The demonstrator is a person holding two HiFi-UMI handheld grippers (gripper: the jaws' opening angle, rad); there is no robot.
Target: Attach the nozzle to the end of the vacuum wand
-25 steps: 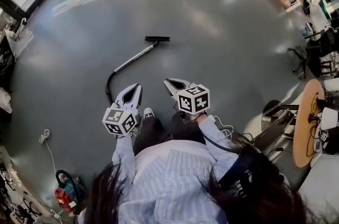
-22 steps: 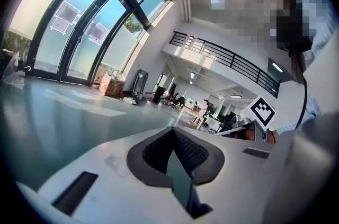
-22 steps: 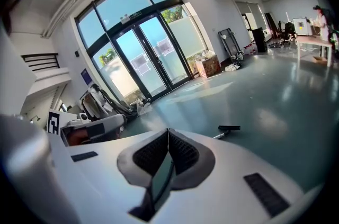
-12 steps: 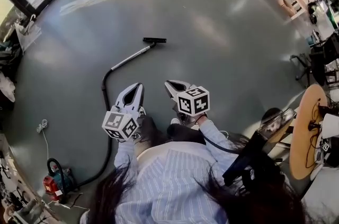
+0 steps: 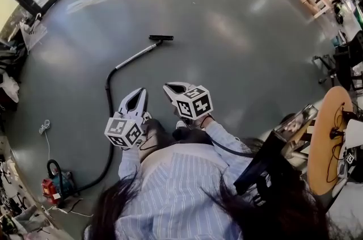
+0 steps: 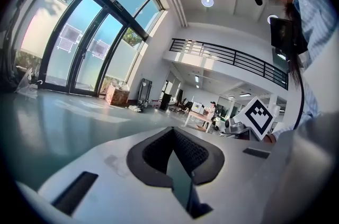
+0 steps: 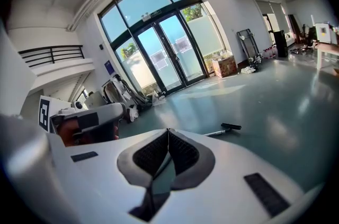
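Both grippers are empty: the left gripper [image 5: 139, 92] and the right gripper [image 5: 168, 87] are held out in front of us, each with its fingers [image 6: 153, 153] clenched together on nothing. The vacuum wand [image 5: 135, 55] lies on the floor [image 5: 238, 34] well ahead of us. The black nozzle [image 5: 161, 38] sits crosswise at its far end, touching it; from here we cannot tell whether it is seated or only lying against the tube. A dark hose [image 5: 107, 120] runs back from the wand's near end, past our left side, to the red vacuum cleaner [image 5: 54, 189] near the edge of the room.

We judge the step in hand to be the approach, with the joining not yet begun. To do it well we should close in on the far end rather than the hose end. We should keep our feet off the hose so the wand does not swing, and get low before reaching. We would spread the fingers ahead of contact, then take the wand just behind its tip with one gripper and the nozzle by its neck with the other. With neck and tube lined up on one axis, we push straight in. A tilted entry would likely jam, or skid the wand along the glossy floor.
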